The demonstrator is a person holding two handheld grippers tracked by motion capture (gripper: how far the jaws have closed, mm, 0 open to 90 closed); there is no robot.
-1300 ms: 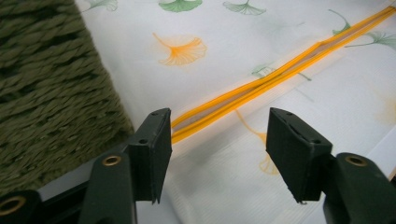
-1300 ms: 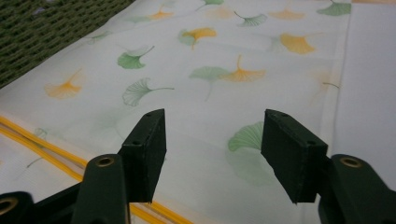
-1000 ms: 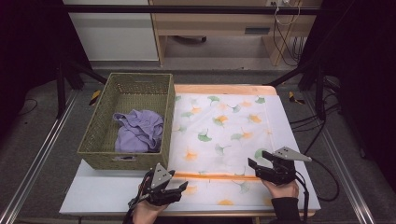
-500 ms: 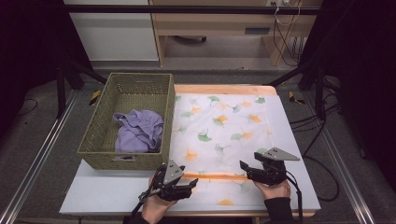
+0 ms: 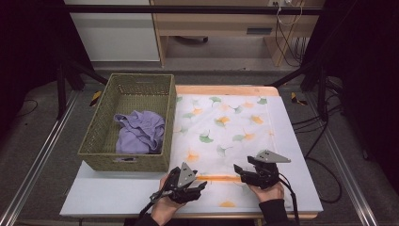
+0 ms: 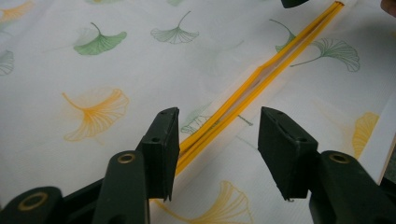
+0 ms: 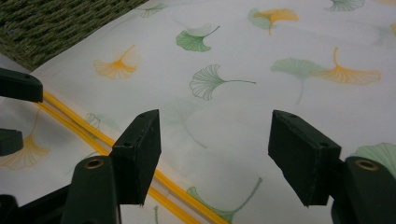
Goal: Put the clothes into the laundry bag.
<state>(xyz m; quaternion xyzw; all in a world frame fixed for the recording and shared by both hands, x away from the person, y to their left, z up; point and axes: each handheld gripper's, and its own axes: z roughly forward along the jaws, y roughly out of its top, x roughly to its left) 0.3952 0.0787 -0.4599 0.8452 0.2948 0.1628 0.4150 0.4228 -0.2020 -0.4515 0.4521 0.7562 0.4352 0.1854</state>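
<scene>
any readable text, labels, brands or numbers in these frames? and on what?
None can be read.
Basket: a small pale tag on its near wall, too small and blurred to tell if it bears text.
Cloth: printed ginkgo leaves and an orange stripe, no lettering.
Gripper jaws in both gripper views: plain black, no markings.

We see a thin, matt white cloth (image 5: 226,132) printed with green and orange leaves, its orange hem (image 6: 261,77) smooth and slightly glossy. The basket (image 5: 101,136) is rough woven fibre, olive and dull. Inside lies soft, crumpled purple fabric (image 5: 140,133). The table (image 5: 108,193) looks smooth and white, with a pale wood edge.
</scene>
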